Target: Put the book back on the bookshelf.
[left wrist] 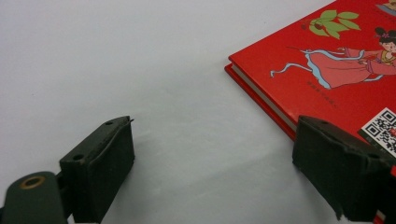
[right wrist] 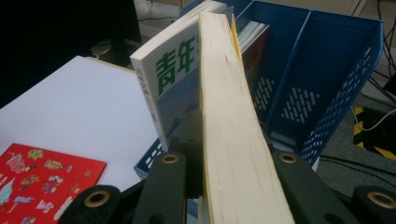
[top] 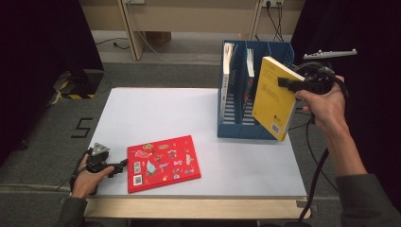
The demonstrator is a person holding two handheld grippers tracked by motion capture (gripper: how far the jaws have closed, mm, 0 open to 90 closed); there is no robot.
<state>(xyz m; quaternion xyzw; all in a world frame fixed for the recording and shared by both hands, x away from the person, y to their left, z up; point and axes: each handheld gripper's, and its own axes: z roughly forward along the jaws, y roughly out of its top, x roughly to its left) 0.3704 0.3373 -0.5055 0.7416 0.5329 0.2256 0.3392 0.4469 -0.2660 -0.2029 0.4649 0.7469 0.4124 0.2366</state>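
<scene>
A yellow paperback (top: 274, 97) hangs tilted in the air in front of the blue file rack (top: 236, 127), and my right gripper (top: 288, 82) is shut on its upper edge. From the right gripper view, the book's cream page edge (right wrist: 229, 140) runs up between the two jaws, with the rack's empty right-hand slot (right wrist: 327, 60) behind it. Flat near the table's front edge lies a red picture book (top: 163, 163). Just left of it my left gripper (top: 120, 165) rests low and open. Bare table shows between its jaws (left wrist: 212, 158), and the red cover (left wrist: 327, 60) lies by the right-hand jaw.
A white book (top: 228, 61) stands in the rack's left slot, another book (top: 249, 75) in the middle one. The white tabletop (top: 156, 113) ends close behind the rack. Cables trail over the floor at the right.
</scene>
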